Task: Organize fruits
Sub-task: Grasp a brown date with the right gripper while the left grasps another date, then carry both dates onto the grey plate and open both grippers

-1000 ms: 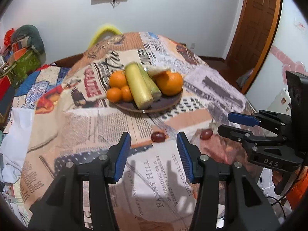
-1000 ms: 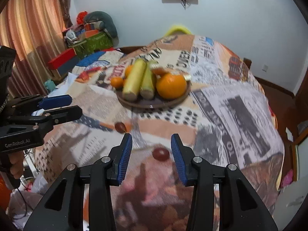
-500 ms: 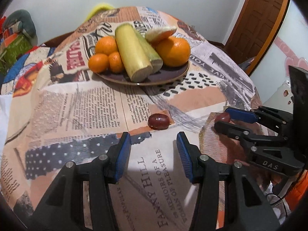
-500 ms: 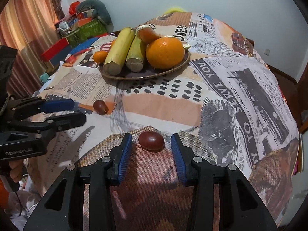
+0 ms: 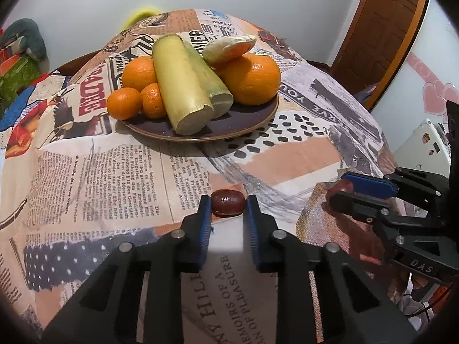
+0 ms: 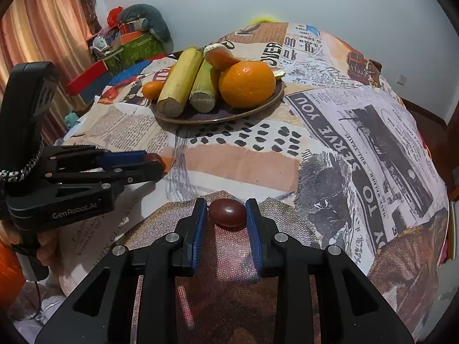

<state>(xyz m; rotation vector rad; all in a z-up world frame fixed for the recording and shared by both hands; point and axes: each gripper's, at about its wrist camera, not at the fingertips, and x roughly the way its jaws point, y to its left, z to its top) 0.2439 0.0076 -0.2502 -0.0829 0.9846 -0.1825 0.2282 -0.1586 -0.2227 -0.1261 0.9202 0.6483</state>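
Observation:
A dark brown plate (image 5: pixel 252 120) holds oranges (image 5: pixel 252 78), small tangerines (image 5: pixel 124 106) and two pale cane pieces (image 5: pixel 183 86); it also shows in the right wrist view (image 6: pixel 258 109). My left gripper (image 5: pixel 228 205) has closed on a dark red date (image 5: pixel 228 202) lying on the tablecloth. My right gripper (image 6: pixel 226 212) has closed around a second dark red date (image 6: pixel 228 212), its pads touching the sides. The right gripper also shows in the left wrist view (image 5: pixel 344 190), the left gripper in the right wrist view (image 6: pixel 149 162).
The round table wears a newspaper-print cloth (image 5: pixel 86 177) that drops off at the near and right edges. Clutter of boxes and bags (image 6: pixel 129 46) stands beyond the table at left. A wooden door (image 5: pixel 384 28) is at the right.
Both grippers moved forward and down to the cloth, and each narrowed its jaws around a date that lay ahead of it before.

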